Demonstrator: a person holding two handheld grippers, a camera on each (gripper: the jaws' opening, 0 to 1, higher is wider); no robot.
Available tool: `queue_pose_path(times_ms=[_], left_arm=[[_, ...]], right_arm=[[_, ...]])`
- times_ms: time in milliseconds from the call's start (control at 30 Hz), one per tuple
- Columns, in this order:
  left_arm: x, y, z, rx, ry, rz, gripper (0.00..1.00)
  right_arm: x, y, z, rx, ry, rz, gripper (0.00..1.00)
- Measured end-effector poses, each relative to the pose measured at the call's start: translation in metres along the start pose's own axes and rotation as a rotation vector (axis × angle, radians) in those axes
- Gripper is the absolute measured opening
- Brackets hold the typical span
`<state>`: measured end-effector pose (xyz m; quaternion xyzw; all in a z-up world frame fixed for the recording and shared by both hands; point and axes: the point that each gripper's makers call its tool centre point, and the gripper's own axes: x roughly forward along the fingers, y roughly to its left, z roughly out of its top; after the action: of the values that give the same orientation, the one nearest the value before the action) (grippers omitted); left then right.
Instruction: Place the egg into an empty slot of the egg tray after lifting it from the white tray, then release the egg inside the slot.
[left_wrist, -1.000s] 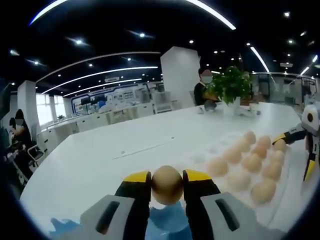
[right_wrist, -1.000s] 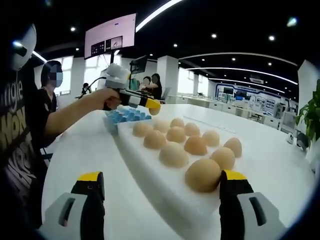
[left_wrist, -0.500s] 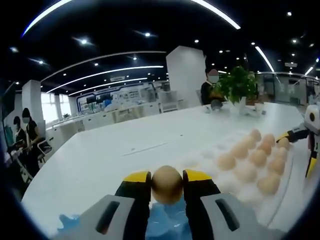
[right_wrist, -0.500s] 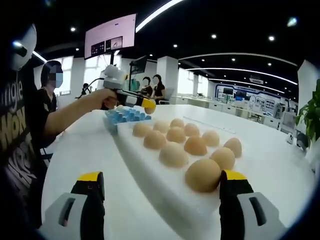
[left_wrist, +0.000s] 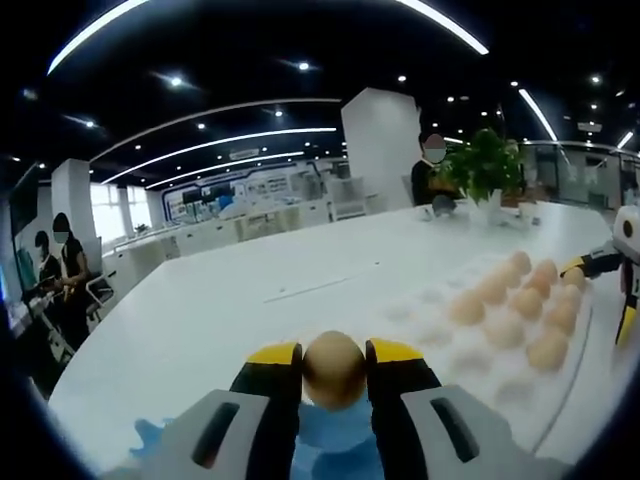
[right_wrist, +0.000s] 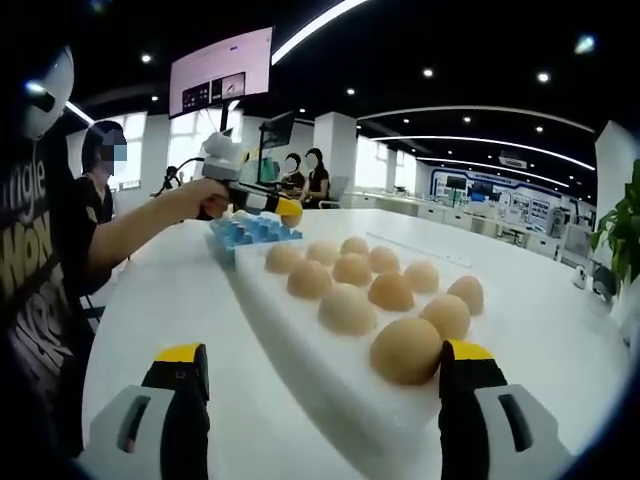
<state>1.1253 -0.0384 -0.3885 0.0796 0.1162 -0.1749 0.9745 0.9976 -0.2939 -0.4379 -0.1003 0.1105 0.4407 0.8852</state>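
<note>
My left gripper (left_wrist: 333, 368) is shut on a tan egg (left_wrist: 333, 366), held just above the blue egg tray (left_wrist: 330, 445). In the right gripper view the left gripper (right_wrist: 288, 209) hovers with the egg (right_wrist: 291, 211) over the blue egg tray (right_wrist: 250, 230), a person's hand gripping it. The white tray (right_wrist: 295, 335) carries several tan eggs (right_wrist: 347, 308). My right gripper (right_wrist: 322, 365) stands open around the white tray's near end, its right jaw beside the nearest egg (right_wrist: 405, 350). The white tray (left_wrist: 425, 312) lies to the right in the left gripper view, with my right gripper (left_wrist: 618, 290) at its far side.
Everything rests on a large white table (left_wrist: 230, 300). A potted plant (left_wrist: 485, 165) stands at the table's far end with a seated person (left_wrist: 432, 175) beside it. Other people (right_wrist: 310, 172) sit in the office behind. The person's arm (right_wrist: 140, 225) reaches in from the left.
My left gripper has carried the egg further from the white tray, over the blue egg tray. The right gripper has stayed still and open.
</note>
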Motion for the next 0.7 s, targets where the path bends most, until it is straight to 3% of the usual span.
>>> queue_pose_path(times_ms=[700], left_arm=[[-0.012, 0.025, -0.008, -0.034, 0.009, 0.065, 0.25]], right_arm=[[0.001, -0.001, -0.001, -0.004, 0.005, -0.001, 1.00]])
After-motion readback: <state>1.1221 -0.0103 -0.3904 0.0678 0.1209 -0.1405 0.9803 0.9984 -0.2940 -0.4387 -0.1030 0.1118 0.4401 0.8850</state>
